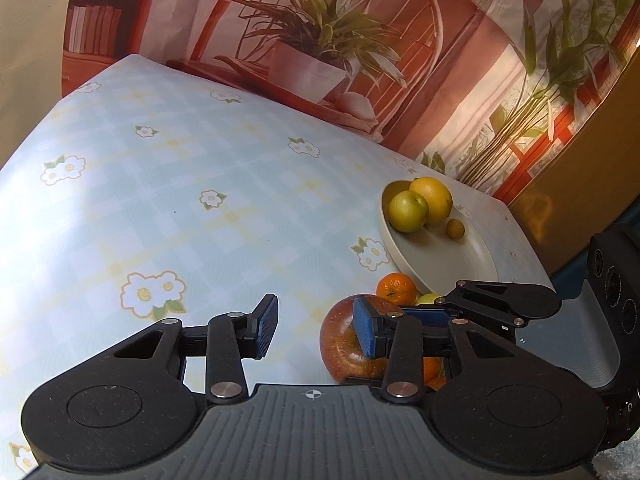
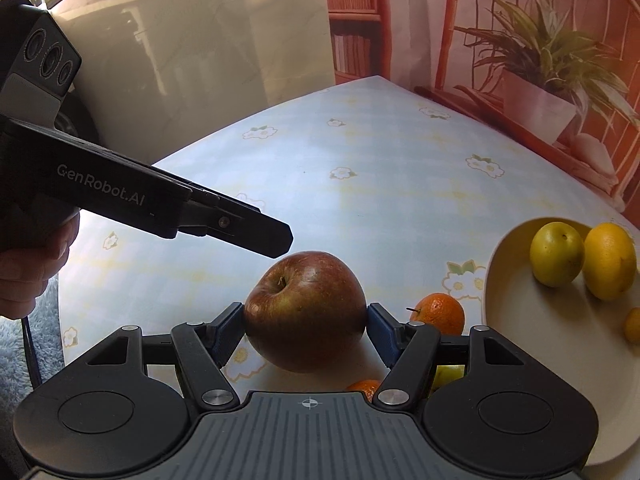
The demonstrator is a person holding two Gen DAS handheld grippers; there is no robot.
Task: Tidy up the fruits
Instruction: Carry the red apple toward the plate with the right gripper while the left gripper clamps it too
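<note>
A large red apple (image 2: pixel 306 312) sits between the blue pads of my right gripper (image 2: pixel 306 330), which is shut on it; its underside looks just above the tablecloth. It also shows in the left wrist view (image 1: pixel 340 340). My left gripper (image 1: pixel 316 330) is open and empty, just left of the apple. A cream plate (image 2: pixel 516 312) at the right holds a green apple (image 2: pixel 557 254), a lemon (image 2: pixel 610 262) and a small yellow fruit (image 2: pixel 633 324). A mandarin (image 2: pixel 440 314) lies on the table beside the plate. Another orange fruit (image 2: pixel 366 388) and a yellow-green fruit (image 2: pixel 448 376) peek out under my right gripper.
The table (image 1: pixel 160 200) has a pale blue checked cloth with flowers. A printed backdrop (image 1: pixel 320 40) with a plant and chair stands behind it. The table's right edge (image 1: pixel 532 248) is close to the plate. A grey rug (image 2: pixel 24 340) lies left of the table.
</note>
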